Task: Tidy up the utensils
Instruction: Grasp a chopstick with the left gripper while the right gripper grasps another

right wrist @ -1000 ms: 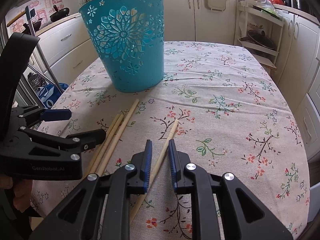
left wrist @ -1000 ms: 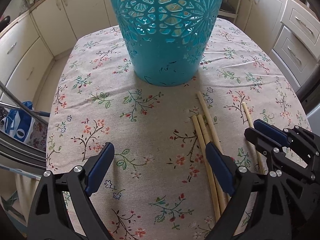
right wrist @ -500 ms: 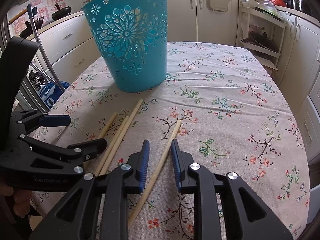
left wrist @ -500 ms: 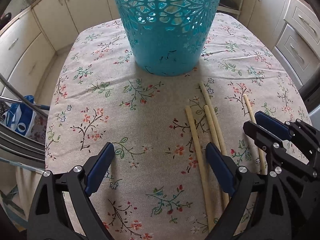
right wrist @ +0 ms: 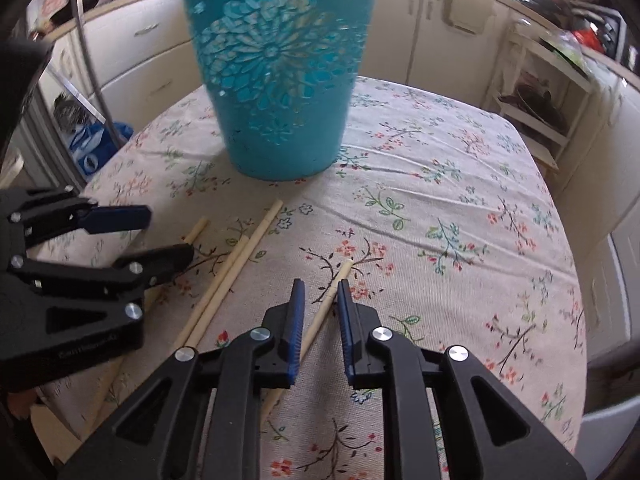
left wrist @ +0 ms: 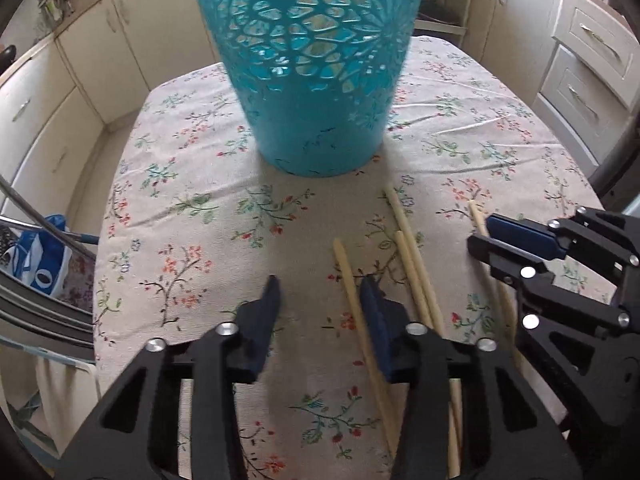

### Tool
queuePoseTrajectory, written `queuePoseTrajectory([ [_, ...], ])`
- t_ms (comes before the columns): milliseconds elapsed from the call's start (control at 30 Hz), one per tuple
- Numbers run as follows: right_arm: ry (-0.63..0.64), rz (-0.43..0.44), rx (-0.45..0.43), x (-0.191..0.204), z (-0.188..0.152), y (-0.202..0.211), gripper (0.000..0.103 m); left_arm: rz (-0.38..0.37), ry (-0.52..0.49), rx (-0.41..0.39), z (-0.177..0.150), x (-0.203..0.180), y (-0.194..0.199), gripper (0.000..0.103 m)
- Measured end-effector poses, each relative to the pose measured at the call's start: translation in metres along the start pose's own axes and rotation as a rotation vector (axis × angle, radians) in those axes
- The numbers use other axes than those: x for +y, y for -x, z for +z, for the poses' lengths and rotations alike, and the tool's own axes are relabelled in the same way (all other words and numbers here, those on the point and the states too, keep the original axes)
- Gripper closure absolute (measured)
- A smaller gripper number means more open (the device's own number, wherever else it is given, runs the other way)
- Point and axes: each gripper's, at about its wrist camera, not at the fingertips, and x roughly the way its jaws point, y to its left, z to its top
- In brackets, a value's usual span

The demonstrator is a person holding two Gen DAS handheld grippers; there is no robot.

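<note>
My left gripper (left wrist: 320, 292) jaws are closing, one pale wooden chopstick (left wrist: 356, 304) between them, not yet pinched; my right gripper (right wrist: 320, 292) jaws are closing astride a second chopstick (right wrist: 326, 300); all chopsticks lie on the floral-cloth tabletop (right wrist: 460, 200), near the perforated turquoise plastic basket (right wrist: 280, 72).

Faint embossed lettering on left gripper (right wrist: 168, 236) body, too blurred to read
</note>
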Motion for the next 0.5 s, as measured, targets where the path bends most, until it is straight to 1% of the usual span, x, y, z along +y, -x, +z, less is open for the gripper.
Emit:
queuePoseTrajectory([
  [33, -0.008, 0.002, 0.008, -0.004, 0.0, 0.0, 0.081, -0.01, -0.012, 0.0, 0.0, -0.003, 0.0, 0.082],
  [67, -0.041, 0.02, 0.018, -0.01, -0.001, 0.0, 0.081, -0.017, -0.027, 0.0, 0.0, -0.006, 0.001, 0.09],
  [133, -0.098, 0.054, 0.025, -0.019, -0.002, 0.0, 0.082, -0.024, -0.056, -0.002, 0.0, -0.014, 0.001, 0.097],
  [200, -0.106, 0.049, 0.027, -0.02, -0.003, 0.002, 0.092, -0.021, -0.064, -0.007, -0.002, -0.016, 0.001, 0.098],
  [267, -0.115, 0.054, 0.016, -0.019, -0.004, 0.005, 0.097, -0.003, -0.047, -0.021, -0.001, -0.014, 0.004, 0.098],
  [333, -0.124, 0.048, 0.001, -0.019, -0.004, 0.009, 0.097, 0.028, -0.024, -0.042, -0.001, -0.008, 0.008, 0.098],
  [367, -0.128, 0.047, 0.001, -0.019, -0.005, 0.009, 0.097, 0.03, -0.006, -0.044, -0.001, -0.004, 0.009, 0.098],
  [500, -0.126, 0.038, 0.027, -0.018, -0.004, 0.007, 0.096, 0.008, 0.052, 0.002, -0.002, 0.009, 0.001, 0.098],
])
